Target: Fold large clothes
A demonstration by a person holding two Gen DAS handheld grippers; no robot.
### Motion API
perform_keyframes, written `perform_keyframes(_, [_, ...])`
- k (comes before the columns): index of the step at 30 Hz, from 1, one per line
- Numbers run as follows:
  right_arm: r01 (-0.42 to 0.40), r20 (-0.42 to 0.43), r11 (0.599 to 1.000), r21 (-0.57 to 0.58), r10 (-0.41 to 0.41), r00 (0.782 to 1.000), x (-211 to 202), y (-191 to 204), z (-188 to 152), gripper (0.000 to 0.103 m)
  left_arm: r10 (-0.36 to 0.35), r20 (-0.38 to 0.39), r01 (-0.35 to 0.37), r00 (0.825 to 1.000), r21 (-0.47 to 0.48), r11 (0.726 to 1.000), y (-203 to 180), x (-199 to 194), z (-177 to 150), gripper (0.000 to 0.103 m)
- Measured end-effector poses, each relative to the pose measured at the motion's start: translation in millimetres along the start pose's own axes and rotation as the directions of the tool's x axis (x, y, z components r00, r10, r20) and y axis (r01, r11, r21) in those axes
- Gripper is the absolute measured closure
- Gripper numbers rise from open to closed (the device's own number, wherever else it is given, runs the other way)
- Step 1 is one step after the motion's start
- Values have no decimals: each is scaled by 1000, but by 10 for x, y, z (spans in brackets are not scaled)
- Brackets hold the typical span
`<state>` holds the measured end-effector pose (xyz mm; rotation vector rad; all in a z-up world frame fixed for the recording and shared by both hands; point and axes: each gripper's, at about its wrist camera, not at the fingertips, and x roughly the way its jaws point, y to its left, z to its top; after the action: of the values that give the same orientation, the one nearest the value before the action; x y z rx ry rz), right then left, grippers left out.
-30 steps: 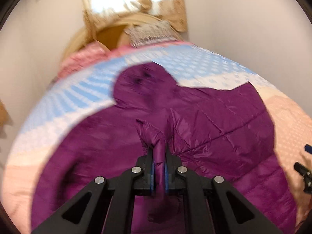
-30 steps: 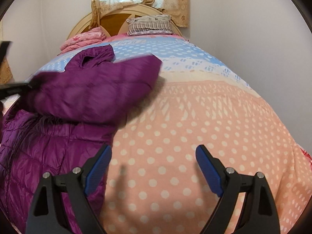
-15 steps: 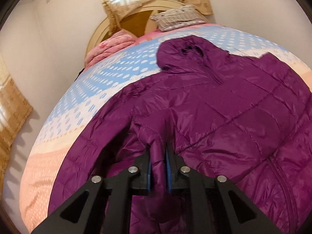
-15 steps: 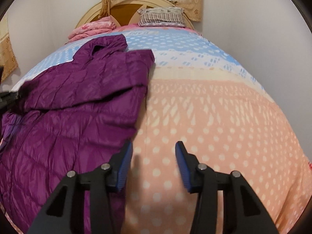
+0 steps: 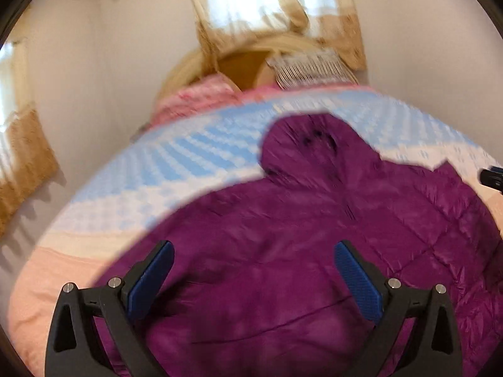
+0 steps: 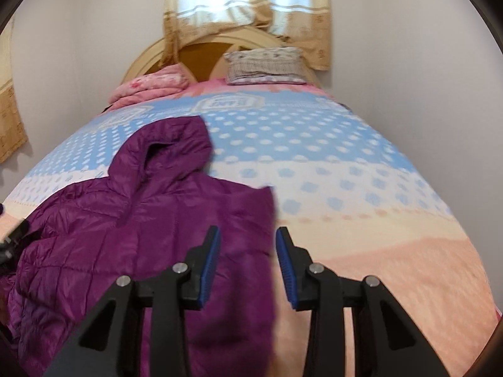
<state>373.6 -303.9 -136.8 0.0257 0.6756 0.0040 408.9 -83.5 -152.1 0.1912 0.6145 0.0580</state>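
On the bed (image 6: pixel 361 169) the purple jacket (image 6: pixel 125 235) is spread flat, hood toward the headboard. Its slippery quilted layers could slide apart if too little is caught by the right gripper (image 6: pixel 248 265), held half-apart astride the jacket's right edge. Nothing is held by the left gripper (image 5: pixel 253 278), spread wide above the jacket.

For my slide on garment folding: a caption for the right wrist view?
Open right gripper straddles the purple hooded jacket's edge on the dotted bedspread.

Your purple quilted hooded jacket (image 5: pixel 314 235) lies spread flat on the bed, hood toward the headboard, one sleeve folded across its body.
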Motion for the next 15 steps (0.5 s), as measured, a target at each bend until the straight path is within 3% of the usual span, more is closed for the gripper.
perform_keyframes(3, [-8,-58,999,-42,5,998,324,83,-106,64,14,-86,-11,996,28,1000,-172,365,-112,1])
perform_keyframes(6, [-1,-147,999,-38,-5,989,597,11,-278,65,5,-199,5,980,51,999,-263,661,-207,1])
perform_keyframes(15, [-7,-176,1000,-12,4,984,670,-63,-364,65,-44,-219,44,975,-5,999,-218,721,-246,1])
